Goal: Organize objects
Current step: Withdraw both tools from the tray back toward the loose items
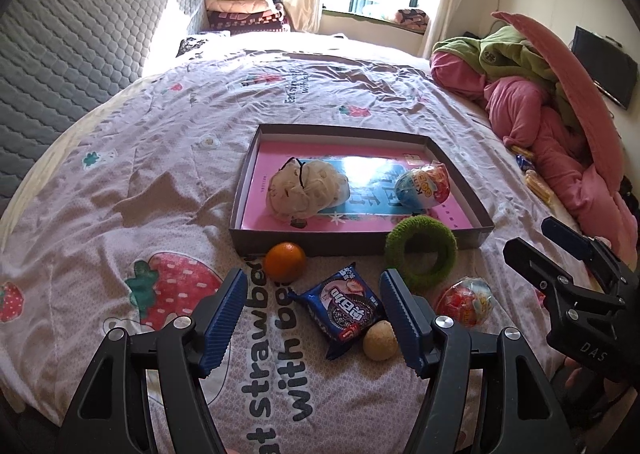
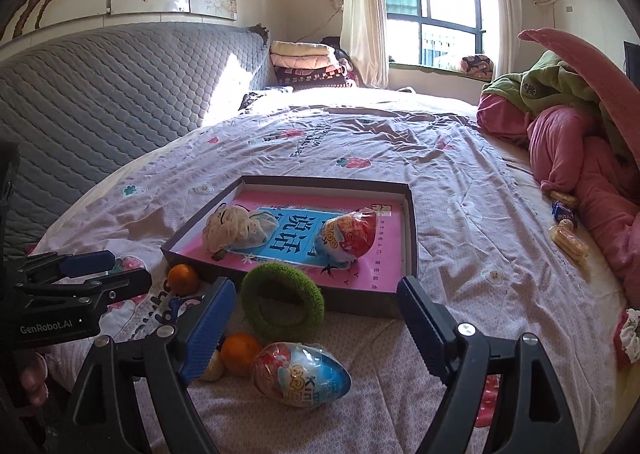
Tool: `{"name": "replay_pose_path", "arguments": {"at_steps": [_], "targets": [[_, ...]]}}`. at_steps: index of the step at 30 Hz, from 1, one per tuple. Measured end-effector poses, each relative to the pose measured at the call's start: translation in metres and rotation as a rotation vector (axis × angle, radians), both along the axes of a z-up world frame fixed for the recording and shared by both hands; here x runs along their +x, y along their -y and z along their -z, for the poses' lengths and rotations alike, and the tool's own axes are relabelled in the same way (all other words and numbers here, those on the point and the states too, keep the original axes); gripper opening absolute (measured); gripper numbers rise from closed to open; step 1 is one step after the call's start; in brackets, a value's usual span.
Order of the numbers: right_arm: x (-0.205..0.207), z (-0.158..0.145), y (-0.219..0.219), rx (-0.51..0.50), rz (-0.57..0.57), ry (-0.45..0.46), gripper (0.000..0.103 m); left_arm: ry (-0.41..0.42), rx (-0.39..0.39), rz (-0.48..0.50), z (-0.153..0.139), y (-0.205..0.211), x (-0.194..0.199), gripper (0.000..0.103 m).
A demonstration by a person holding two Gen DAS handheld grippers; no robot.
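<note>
A shallow grey box (image 1: 344,244) (image 2: 414,238) lies on the bed with a pink book in its bottom. On the book rest a white scrunchie (image 1: 304,189) (image 2: 236,230) and a foil egg (image 1: 426,185) (image 2: 348,238). In front of the box lie an orange (image 1: 285,261) (image 2: 183,278), a green fuzzy ring (image 1: 421,250) (image 2: 282,302), a blue biscuit packet (image 1: 344,306), a beige ball (image 1: 380,342), a second foil egg (image 1: 464,300) (image 2: 300,374) and a second orange (image 2: 240,354). My left gripper (image 1: 318,318) hangs open over the packet. My right gripper (image 2: 316,328) is open above the second egg, holding nothing.
A heap of pink and green blankets (image 2: 580,141) fills the bed's right side, with wrapped snacks (image 2: 568,238) beside it. A grey quilted headboard (image 2: 100,93) runs along the left. Folded bedding (image 1: 244,5) is stacked by the window.
</note>
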State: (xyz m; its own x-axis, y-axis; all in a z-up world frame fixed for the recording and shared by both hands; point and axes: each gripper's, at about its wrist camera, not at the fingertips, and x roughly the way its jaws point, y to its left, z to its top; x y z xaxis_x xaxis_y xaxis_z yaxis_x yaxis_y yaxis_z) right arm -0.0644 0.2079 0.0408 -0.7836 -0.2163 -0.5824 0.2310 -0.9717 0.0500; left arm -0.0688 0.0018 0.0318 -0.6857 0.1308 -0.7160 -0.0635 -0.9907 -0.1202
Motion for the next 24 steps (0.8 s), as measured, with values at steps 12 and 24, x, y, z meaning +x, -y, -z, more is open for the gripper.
{"name": "replay_pose_path", "arguments": {"at_steps": [12, 24], "targets": [[0.017, 0.000, -0.001, 0.010, 0.017, 0.000, 0.083, 0.001, -0.006, 0.018, -0.001, -0.005, 0.020, 0.070], [0.028, 0.011, 0.001, 0.030, 0.017, 0.040, 0.083, 0.026, -0.039, 0.051, 0.013, -0.020, 0.035, 0.070]]}}
